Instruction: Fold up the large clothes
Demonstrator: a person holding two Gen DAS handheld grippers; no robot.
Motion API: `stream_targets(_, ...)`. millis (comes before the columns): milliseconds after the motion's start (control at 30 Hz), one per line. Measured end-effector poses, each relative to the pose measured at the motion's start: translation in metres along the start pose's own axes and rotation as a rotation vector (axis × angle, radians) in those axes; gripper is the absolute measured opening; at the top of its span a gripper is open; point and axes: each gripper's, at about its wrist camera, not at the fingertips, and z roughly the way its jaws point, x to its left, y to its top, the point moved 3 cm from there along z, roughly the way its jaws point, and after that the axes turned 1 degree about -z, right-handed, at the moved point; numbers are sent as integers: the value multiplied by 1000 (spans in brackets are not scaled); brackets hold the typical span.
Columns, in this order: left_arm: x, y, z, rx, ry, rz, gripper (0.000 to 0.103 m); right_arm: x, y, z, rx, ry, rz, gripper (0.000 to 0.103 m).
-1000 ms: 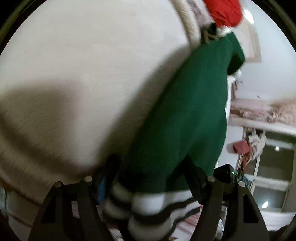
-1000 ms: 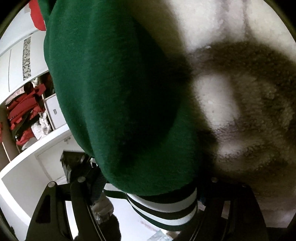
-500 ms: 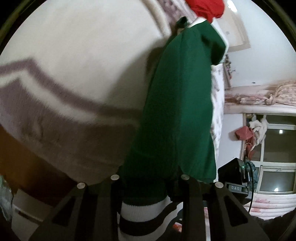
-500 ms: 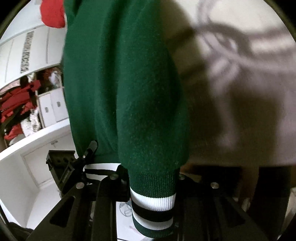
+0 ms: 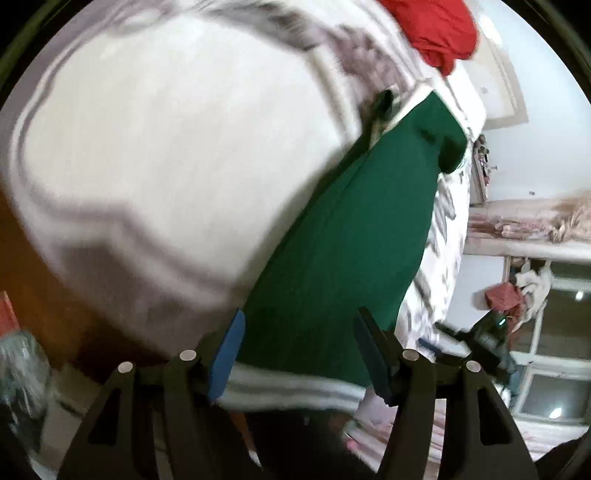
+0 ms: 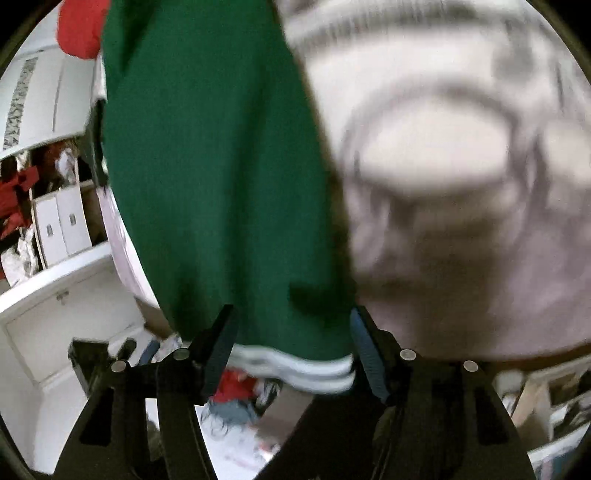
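A large green sweater (image 5: pixel 354 236) with a white-and-dark striped hem (image 5: pixel 291 387) lies stretched over a pale patterned blanket (image 5: pixel 166 147). It also shows in the right wrist view (image 6: pixel 221 177), with its striped hem (image 6: pixel 295 369) at the near end. My left gripper (image 5: pixel 299 354) is open, its jaws wide on either side of the hem. My right gripper (image 6: pixel 291 350) is open too, jaws spread around the hem's other end. Neither holds the cloth.
A red garment (image 5: pixel 439 33) lies at the sweater's far end, also in the right wrist view (image 6: pixel 81 29). White cabinets and drawers (image 6: pixel 55 229) stand to the left. A window (image 5: pixel 546 369) and a cluttered shelf (image 5: pixel 528 225) are at the right.
Both grippers have opened and let go of the striped hem, which now lies between the spread jaws. The views are blurred from motion.
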Motion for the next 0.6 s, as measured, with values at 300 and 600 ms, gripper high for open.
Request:
stream_targets(300,-164,154,117,-113,22,271,59,113,260,-72,-395,59,-120,64)
stream_targets(600,-200,272,208,-89,105,257,59,177,492,-6,-255,-30,-118,64)
